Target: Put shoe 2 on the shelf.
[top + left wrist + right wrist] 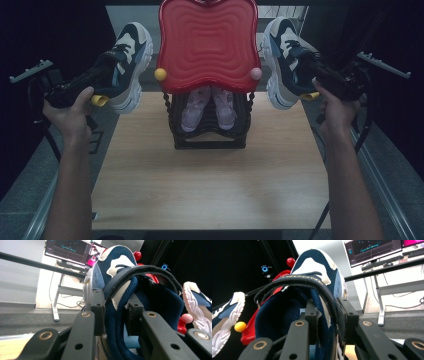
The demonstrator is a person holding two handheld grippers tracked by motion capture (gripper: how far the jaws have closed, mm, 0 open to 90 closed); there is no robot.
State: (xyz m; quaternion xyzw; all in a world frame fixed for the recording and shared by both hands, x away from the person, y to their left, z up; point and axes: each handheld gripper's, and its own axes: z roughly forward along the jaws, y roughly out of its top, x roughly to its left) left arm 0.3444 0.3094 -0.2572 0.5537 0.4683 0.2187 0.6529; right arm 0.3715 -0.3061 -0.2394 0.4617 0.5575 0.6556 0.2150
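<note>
My left gripper (pixel 102 67) is clamped on the collar of one navy-and-white sneaker (pixel 129 62), held up in the air left of the red rack top (pixel 207 42). My right gripper (pixel 310 65) pinches the collar of the second sneaker (pixel 285 60) on the right. Its strap lettering is upside down and unreadable to me. I count two navy sneakers, plus two pink shoes (pixel 207 107) in the rack at the far middle.

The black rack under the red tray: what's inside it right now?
Inside the black rack, a pair of pale pink shoes stands toes down. The red tray covers their upper ends and anything behind them.
</note>
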